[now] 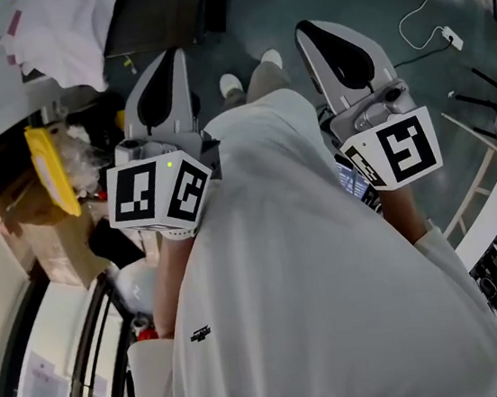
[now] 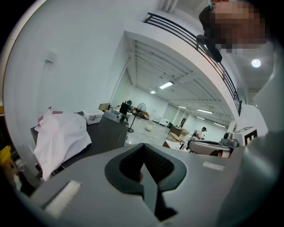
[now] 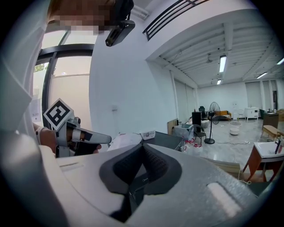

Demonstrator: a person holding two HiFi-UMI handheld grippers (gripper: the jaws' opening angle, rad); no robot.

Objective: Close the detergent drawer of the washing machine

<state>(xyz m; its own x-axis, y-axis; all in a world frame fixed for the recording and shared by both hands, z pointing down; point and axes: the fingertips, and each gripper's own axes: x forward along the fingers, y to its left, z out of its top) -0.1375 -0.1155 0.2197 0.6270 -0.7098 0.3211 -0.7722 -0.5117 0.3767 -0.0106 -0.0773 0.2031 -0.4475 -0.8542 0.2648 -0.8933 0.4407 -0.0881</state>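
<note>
I see the left gripper [image 2: 143, 148] and right gripper [image 3: 142, 147] with fingers [image 2: 156, 162] pressed together, empty. Beyond the black surface [image 2: 104, 135] carrying a crumpled white cloth [image 2: 62, 137], pale glossy floor [image 2: 148, 128] lies open.

No words or nos. can be read. Cube [image 1: 159, 194] on left tongs [image 1: 176, 62] and cube [image 1: 398, 151] on right tongs [image 1: 306, 31]: just b&w square patterns, no letters. Tiny dark logo [image 1: 200, 334] on white shirt [image 1: 313, 275]: too small to read. Box [image 2: 93, 116] on counter [image 2: 104, 133] has dark print, too small too.
</note>
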